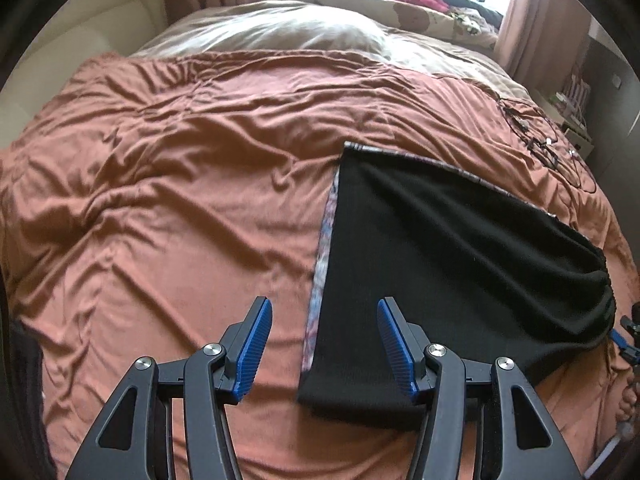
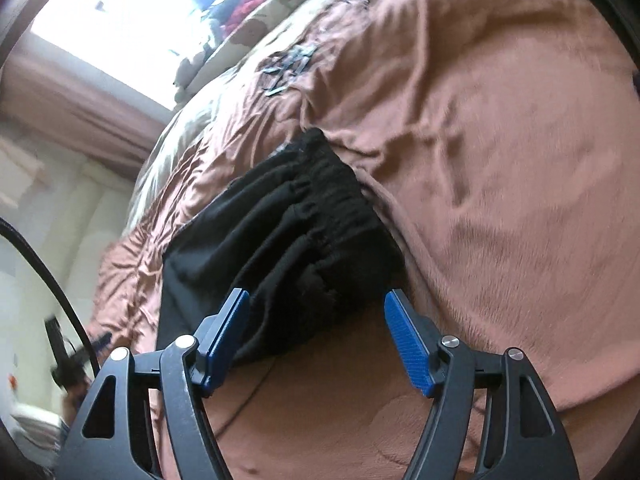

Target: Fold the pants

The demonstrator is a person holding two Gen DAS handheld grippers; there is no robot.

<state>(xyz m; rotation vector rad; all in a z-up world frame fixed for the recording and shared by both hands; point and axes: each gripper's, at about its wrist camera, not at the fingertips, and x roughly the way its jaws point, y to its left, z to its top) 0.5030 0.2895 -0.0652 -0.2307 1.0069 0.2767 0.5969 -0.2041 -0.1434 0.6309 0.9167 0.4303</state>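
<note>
The pants (image 1: 440,248) lie on the right part of the bed, black, already doubled over so that a patterned strip shows along their left edge. In the left wrist view they spread from a far corner near the middle of the bed down to a near end just beside that gripper, with the gathered waistband bunched at the right. The left gripper (image 1: 324,344) hangs above the near end, its jaws moderately wide and nothing between them; its right pad (image 1: 394,348) stands over the black cloth, its left pad over bare blanket (image 1: 160,184). The right wrist view, tilted and blurred, shows what the other does not: the waistband's ruffled elastic (image 2: 320,200) close up, and a raised fold of blanket pressing against the pants' right side. The right gripper (image 2: 316,340) has wide jaws with no cloth pinched; the waistband's near edge lies just beyond its tips. Only the left view shows the wide wrinkled blanket left of the pants, a pale duvet (image 1: 272,32) at the far end, and a tangle of dark cable (image 1: 536,136) at the far right, apart from the pants. The right gripper's tip peeks in at that view's right edge, near the waistband.
</note>
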